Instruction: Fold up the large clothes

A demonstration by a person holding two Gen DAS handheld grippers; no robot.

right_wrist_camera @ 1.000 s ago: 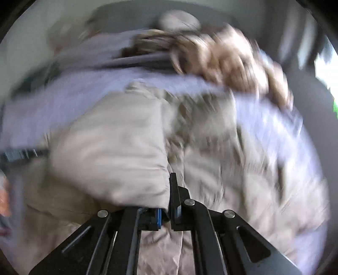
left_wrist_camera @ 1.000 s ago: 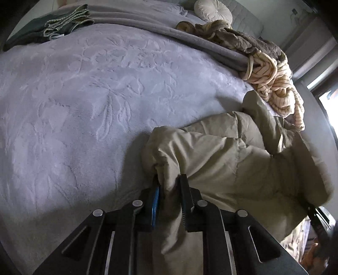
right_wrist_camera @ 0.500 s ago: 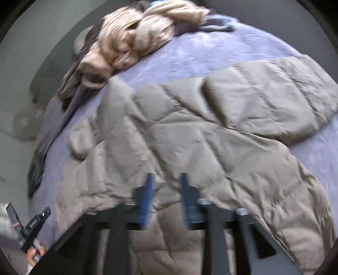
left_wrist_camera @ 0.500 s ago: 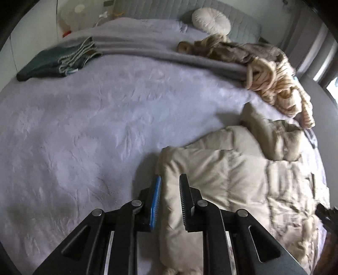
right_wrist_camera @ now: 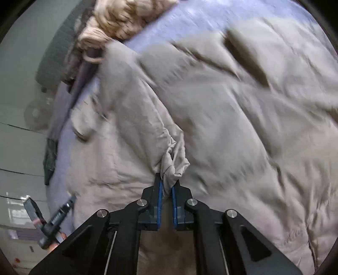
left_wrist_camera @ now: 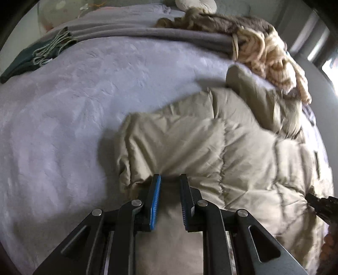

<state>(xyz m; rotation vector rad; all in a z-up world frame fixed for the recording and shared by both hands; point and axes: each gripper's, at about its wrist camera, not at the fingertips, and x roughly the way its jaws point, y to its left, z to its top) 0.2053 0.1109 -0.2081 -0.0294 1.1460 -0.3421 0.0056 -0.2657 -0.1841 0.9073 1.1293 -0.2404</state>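
A beige quilted puffer jacket (left_wrist_camera: 211, 143) lies spread on the lavender bed cover (left_wrist_camera: 63, 127). My left gripper (left_wrist_camera: 170, 179) is at the jacket's near left edge, its jaws narrow and shut on a strip of the fabric. In the right wrist view the jacket (right_wrist_camera: 232, 105) fills most of the picture. My right gripper (right_wrist_camera: 166, 186) has a bunched fold of it between the blue pads; its jaws are closing and pinch the fold. The other gripper shows at each view's edge: the right gripper (left_wrist_camera: 321, 205), and the left gripper (right_wrist_camera: 52, 217) with a hand.
A heap of cream striped and brown clothes (left_wrist_camera: 264, 48) lies at the far right of the bed. A dark green folded garment (left_wrist_camera: 27, 59) sits far left. A grey blanket fold (left_wrist_camera: 147, 33) and a round cushion (left_wrist_camera: 196, 3) lie near the headboard.
The right gripper let go, rolled and moved across the jacket, then closed on a new fold. The jacket now lies flatter and more spread. The left gripper shifted slightly, still holding its edge.
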